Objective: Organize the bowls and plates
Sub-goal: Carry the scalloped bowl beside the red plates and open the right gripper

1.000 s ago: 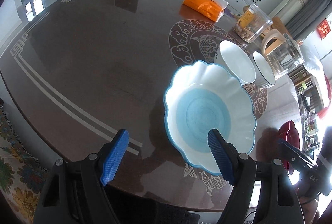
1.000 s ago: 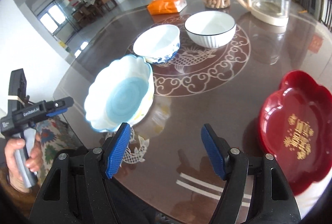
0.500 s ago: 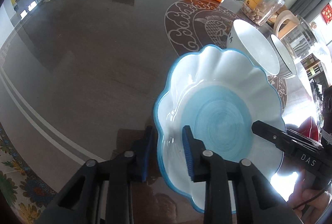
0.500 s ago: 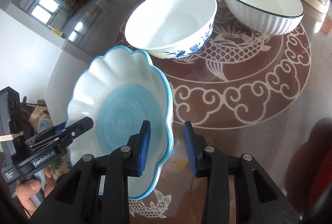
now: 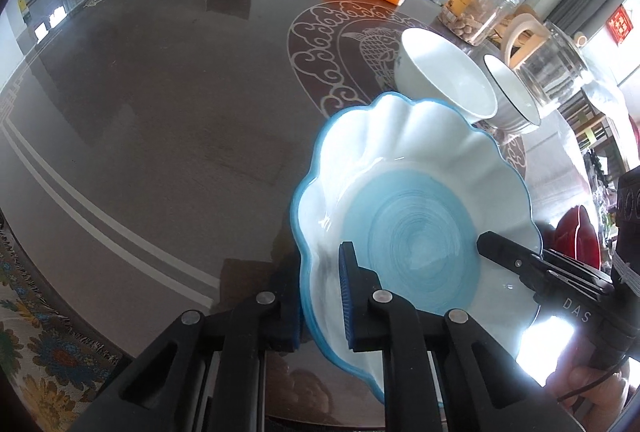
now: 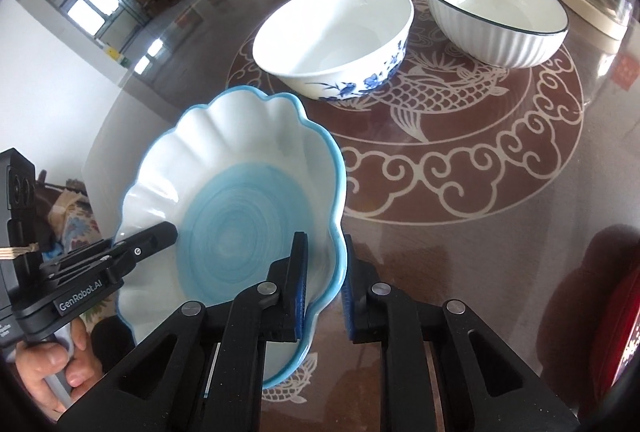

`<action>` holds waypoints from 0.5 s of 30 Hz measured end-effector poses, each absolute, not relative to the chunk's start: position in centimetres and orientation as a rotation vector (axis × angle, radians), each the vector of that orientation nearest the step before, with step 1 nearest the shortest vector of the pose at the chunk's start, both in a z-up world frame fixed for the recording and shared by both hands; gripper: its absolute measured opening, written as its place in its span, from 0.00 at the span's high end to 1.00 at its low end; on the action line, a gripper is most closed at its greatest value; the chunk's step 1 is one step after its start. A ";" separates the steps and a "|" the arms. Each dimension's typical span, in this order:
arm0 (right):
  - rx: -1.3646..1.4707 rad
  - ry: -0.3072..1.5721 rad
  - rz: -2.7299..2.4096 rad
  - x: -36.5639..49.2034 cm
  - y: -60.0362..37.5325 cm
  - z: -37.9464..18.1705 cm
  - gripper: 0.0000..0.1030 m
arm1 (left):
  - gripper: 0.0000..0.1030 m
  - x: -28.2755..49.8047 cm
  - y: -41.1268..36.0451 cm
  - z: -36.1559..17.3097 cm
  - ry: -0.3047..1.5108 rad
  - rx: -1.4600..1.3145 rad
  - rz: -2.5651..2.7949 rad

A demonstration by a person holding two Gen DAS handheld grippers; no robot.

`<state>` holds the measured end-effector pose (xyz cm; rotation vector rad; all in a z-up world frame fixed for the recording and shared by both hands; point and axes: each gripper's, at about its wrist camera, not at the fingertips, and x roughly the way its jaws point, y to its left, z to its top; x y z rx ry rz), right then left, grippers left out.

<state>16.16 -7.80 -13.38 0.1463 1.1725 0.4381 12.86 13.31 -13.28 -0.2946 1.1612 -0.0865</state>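
One scalloped blue plate [image 5: 416, 191], tilted at the counter [image 5: 160, 103] edge; we see both tools closing on its rim, left tool [image 5: 320, 296], right tool [image 6: 324, 292]. Two white bowls beyond: floral bowl [image 6: 336, 35], ribbed bowl [image 6: 496, 15]. One red dish [image 5: 580, 236].

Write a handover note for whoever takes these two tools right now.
Left tool: jaws closing across the near-left rim of the scalloped blue plate, one pad inside, one outside.
Right tool: jaws closing across the same plate's opposite rim.
The blue-flowered bowl and the ribbed dark-rimmed bowl sit apart on the table beyond the plate; the red dish lies at the right edge.
Done: both tools are on the plate.
Left: nothing is stacked yet; move the plate and group the bowls.
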 end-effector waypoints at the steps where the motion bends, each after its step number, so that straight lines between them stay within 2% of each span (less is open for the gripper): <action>1: 0.143 1.164 0.432 15.5 -8.4 -13.1 0.83 | 0.86 12.5 12.6 -13.1 1.159 -0.289 -0.101; 15: 0.234 1.145 0.237 8.7 -17.4 -12.9 0.82 | 0.86 10.9 4.6 -14.4 1.188 -0.219 -0.269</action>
